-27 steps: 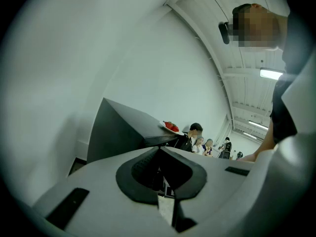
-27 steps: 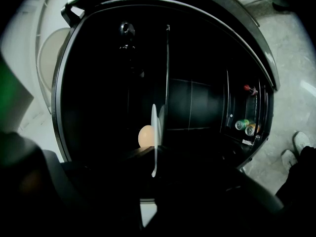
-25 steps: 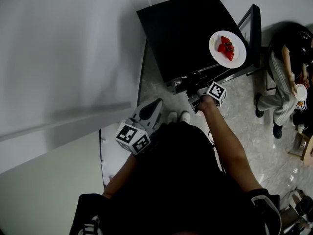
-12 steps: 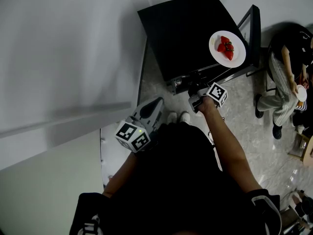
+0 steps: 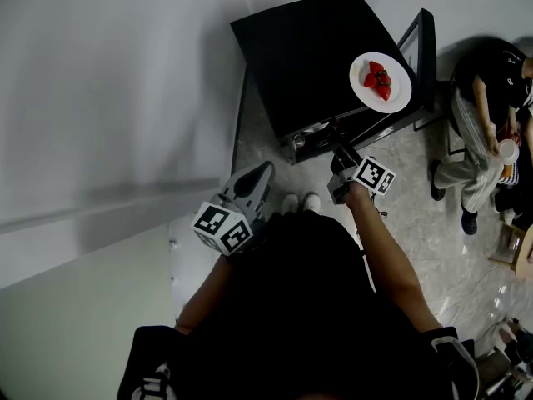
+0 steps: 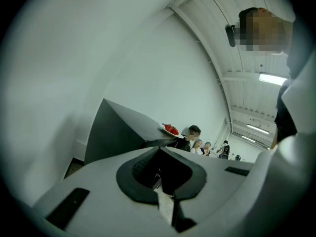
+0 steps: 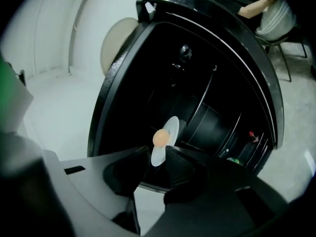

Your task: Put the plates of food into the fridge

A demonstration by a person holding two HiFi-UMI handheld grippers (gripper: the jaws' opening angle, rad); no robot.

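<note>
- The black fridge [image 5: 308, 57] stands against the white wall, and its dark inside opens toward me in the right gripper view. I can make out rails and shelf edges there, but little else in the gloom.
- A seated person [image 5: 487, 98] is off to the right of the fridge on the marbled floor [image 5: 416, 198], holding something small and white.
- My left gripper [image 6: 158, 149] hangs beside the white wall, well apart from the fridge. Its jaws are pressed together at the tips with nothing between them.
- My right gripper [image 7: 158, 153] is at the fridge's front, pointing into the opening. Its jaws have just been opening and now stand spread. The near rim of a plate sits between the tips, and the pads do not press on it.
- The plate of strawberries [image 5: 381, 82] rests on top of the fridge near its right edge, not inside. Several red strawberries [image 5: 376, 78] lie together at its middle.
- The second white plate [image 7: 172, 127] is inside the fridge and shows nearly edge-on. It carries one round, pale orange piece of food [image 7: 160, 138], which I cannot tell more about.
- Small red and green things [image 7: 252, 135] sit on the rails at the right of the opening, too small to name.
</note>
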